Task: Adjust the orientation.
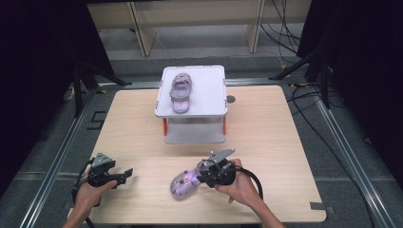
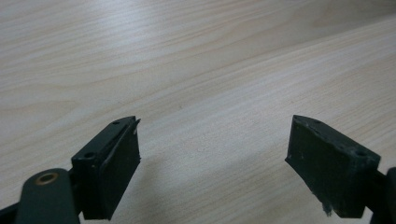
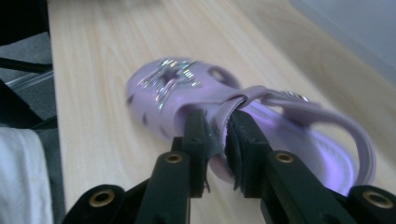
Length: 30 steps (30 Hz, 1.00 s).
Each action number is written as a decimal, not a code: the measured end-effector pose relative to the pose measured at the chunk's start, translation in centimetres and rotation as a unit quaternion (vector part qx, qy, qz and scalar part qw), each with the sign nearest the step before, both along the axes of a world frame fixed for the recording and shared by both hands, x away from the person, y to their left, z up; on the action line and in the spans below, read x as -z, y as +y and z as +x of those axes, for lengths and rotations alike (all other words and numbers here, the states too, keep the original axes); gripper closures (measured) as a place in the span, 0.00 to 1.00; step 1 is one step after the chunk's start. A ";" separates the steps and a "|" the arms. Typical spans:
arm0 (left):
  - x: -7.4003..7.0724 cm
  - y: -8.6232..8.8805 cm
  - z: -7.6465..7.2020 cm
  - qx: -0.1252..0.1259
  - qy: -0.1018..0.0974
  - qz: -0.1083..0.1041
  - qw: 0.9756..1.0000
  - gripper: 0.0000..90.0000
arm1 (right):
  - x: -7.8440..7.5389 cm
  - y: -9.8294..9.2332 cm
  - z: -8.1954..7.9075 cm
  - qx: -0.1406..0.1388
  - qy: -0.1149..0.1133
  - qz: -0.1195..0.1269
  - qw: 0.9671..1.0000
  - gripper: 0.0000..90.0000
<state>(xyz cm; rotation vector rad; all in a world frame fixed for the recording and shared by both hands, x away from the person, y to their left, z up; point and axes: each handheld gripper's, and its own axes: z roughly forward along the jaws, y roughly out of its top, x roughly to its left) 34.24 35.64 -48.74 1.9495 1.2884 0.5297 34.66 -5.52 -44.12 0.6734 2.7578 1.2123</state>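
Pale wood table [image 1: 266,142] holds a white stand [image 1: 209,85] far back, while near us the right gripper [image 3: 219,135] pinches a purple shoe [image 3: 182,88] and the left gripper [image 2: 212,154] gapes wide.

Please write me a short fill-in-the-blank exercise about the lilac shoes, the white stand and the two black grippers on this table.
1. The right gripper is shut on the side wall of a lilac plastic clog with a glittery ____ on its toe.
2. The second lilac plastic clog lies on the ____ shelf of the white two-tier stand.
3. The left gripper has its jaws ____ over the pale wooden table, with nothing between them.

Missing words: star; top; open
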 end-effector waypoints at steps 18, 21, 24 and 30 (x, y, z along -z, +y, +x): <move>0.1 0.1 0.1 0.003 0.000 0.008 1.000 0.18 | 0.0 0.7 -3.8 -0.007 0.053 0.021 0.998 0.78; 0.1 0.1 0.1 0.003 0.001 0.008 1.000 0.18 | 0.0 1.2 -4.1 -0.014 0.062 0.031 0.997 0.76; 0.1 0.1 0.1 0.002 0.000 0.009 1.000 0.18 | -0.2 1.9 -4.5 -0.021 0.060 0.036 0.997 0.73; 0.1 0.1 0.1 0.007 -0.006 0.005 1.000 0.18 | -1.2 2.1 -5.0 -0.032 0.032 0.046 0.998 0.70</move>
